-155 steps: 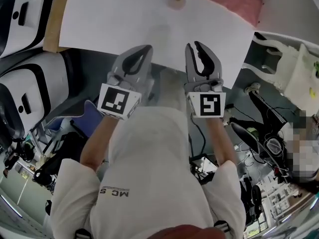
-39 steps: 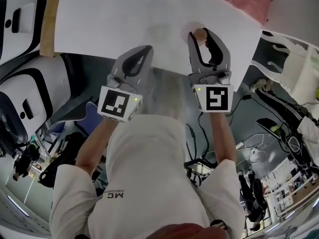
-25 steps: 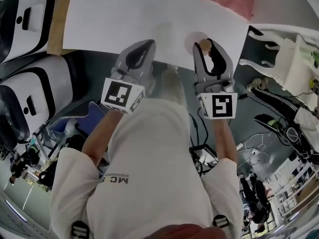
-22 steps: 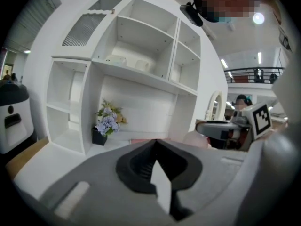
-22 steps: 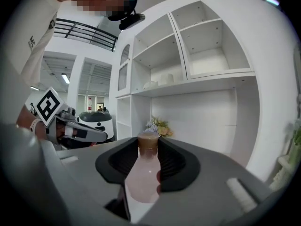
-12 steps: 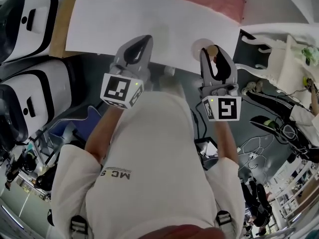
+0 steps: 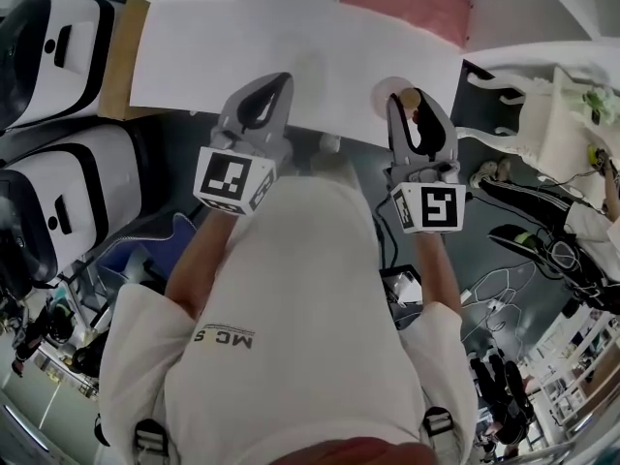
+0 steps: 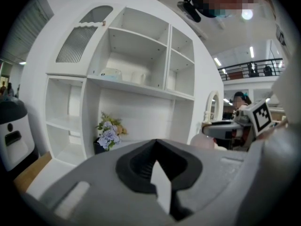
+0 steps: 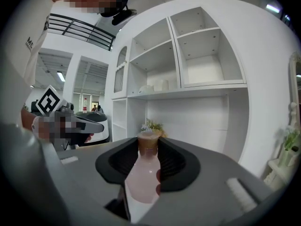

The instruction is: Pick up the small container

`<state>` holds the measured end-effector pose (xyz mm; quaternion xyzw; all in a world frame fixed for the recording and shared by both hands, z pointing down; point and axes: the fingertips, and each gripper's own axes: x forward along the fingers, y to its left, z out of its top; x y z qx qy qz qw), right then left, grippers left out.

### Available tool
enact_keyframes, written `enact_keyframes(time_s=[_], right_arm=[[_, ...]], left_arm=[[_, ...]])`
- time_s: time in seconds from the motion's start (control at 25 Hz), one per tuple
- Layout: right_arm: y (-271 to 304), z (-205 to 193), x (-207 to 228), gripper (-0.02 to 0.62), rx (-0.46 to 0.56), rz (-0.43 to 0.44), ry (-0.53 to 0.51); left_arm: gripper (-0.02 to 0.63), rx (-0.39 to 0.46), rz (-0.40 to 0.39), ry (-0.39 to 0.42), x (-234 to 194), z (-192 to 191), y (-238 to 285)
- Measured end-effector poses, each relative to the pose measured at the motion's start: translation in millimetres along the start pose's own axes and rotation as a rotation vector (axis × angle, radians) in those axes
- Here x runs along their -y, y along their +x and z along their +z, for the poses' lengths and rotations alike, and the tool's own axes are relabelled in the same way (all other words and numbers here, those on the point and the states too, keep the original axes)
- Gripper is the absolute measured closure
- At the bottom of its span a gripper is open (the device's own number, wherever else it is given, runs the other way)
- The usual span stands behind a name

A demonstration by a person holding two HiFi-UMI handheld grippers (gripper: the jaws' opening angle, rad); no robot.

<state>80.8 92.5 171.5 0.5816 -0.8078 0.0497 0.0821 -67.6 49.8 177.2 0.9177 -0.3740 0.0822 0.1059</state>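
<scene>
Small container [image 9: 140, 182], likely light, slick, fragile, is being pinched at its corked neck by right gripper [image 9: 148, 142]; left gripper [image 8: 156, 144] is being pressed shut, empty.

container [image 9: 145, 178] base hidden — right claw [image 9: 148, 142], table [image 7: 242, 46] cropped

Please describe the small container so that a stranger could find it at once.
Find the near edge of the white table, where the right gripper reaches. Its jaws grip the small container: a pale pink, flask-shaped bottle with a brown stopper. The left gripper beside it is empty.
</scene>
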Motion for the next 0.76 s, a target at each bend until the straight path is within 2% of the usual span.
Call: enact_keyframes(time_s=[0.76], right_arm=[[-0.3,-4.0,1.7,0.466,-0.001,-0.002,0.024]], left_arm=[[0.606,-0.001,0.004,0.024,3.0,0.8,-4.1]])
